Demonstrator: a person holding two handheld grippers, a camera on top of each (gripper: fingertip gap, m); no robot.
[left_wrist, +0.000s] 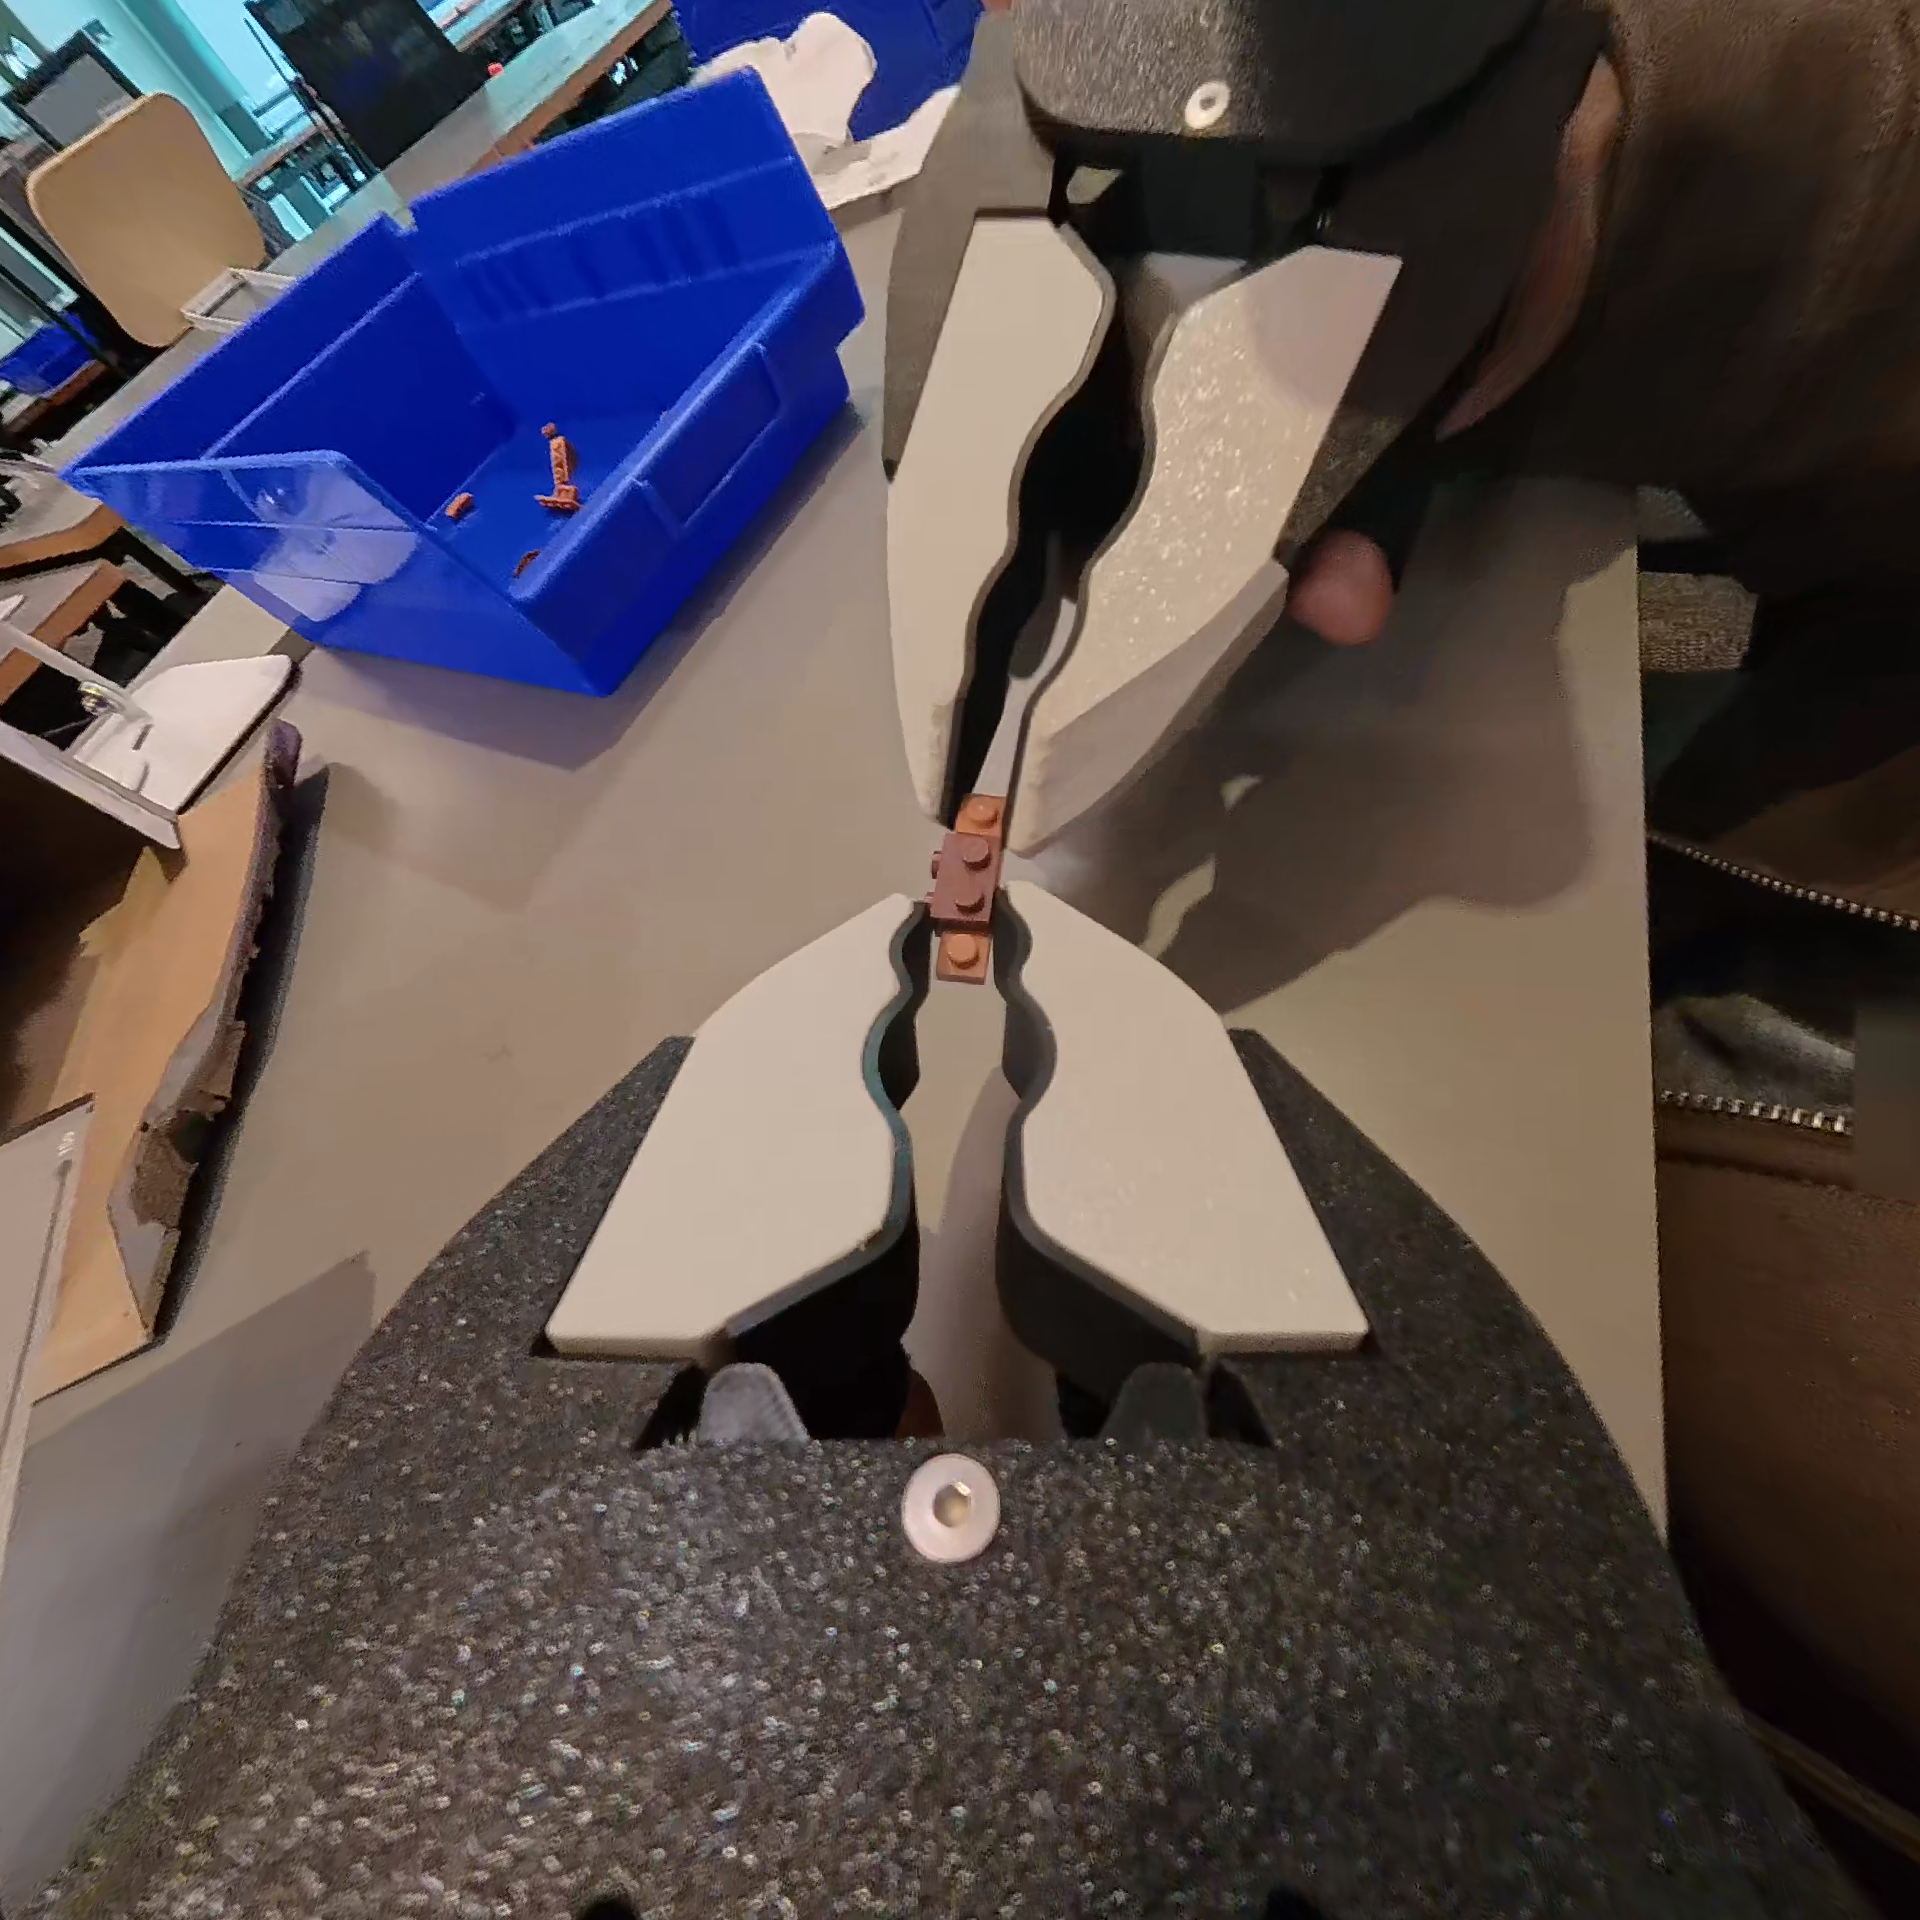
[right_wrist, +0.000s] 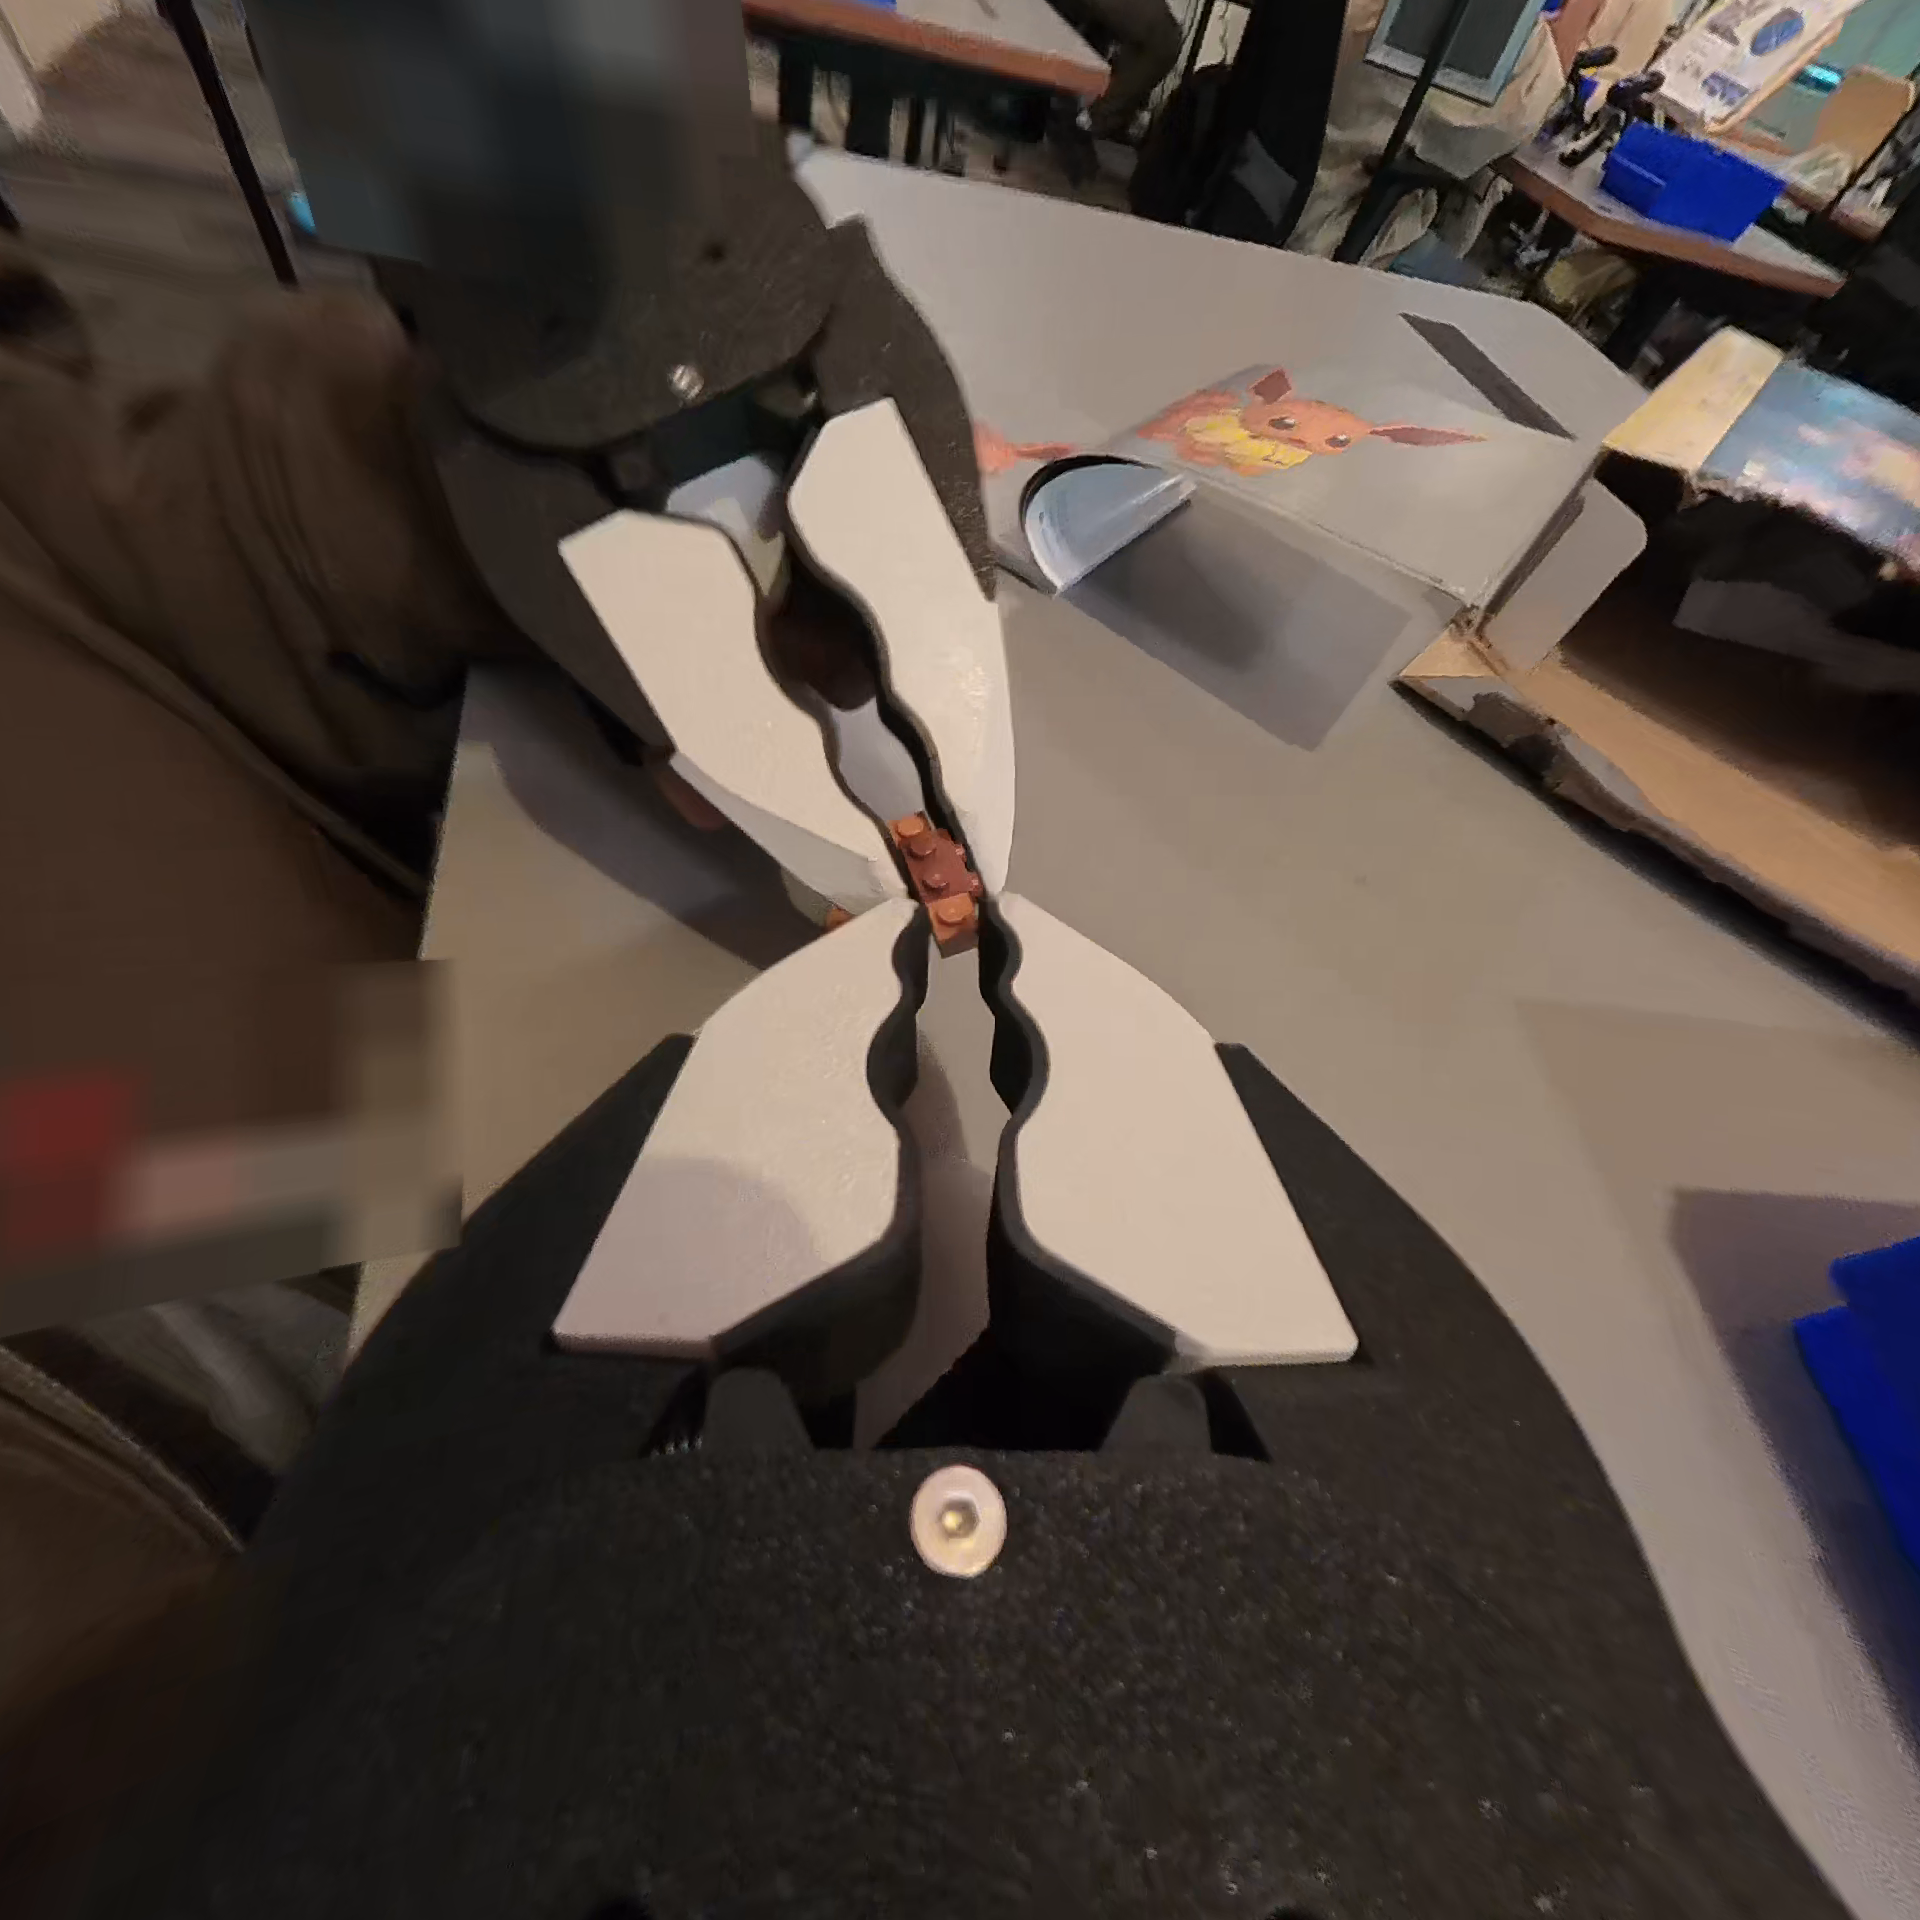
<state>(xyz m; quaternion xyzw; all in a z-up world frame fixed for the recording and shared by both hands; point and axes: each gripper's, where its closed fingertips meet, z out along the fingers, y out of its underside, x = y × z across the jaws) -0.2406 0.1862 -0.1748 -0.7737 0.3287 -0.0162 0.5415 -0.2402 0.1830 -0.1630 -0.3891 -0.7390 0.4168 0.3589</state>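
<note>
Bin (left_wrist: 499, 416) L view only; booklet (right_wrist: 1247, 457) R.

The left gripper (left_wrist: 961, 935) pinches the near end of a small brown brick assembly (left_wrist: 966, 888) above the grey table (left_wrist: 623, 883). The right gripper (left_wrist: 982, 821) clamps its far end. Beyond the assembly, leftward, stands a blue bin (left_wrist: 644, 312) holding loose brown pieces (left_wrist: 556, 483).
</note>
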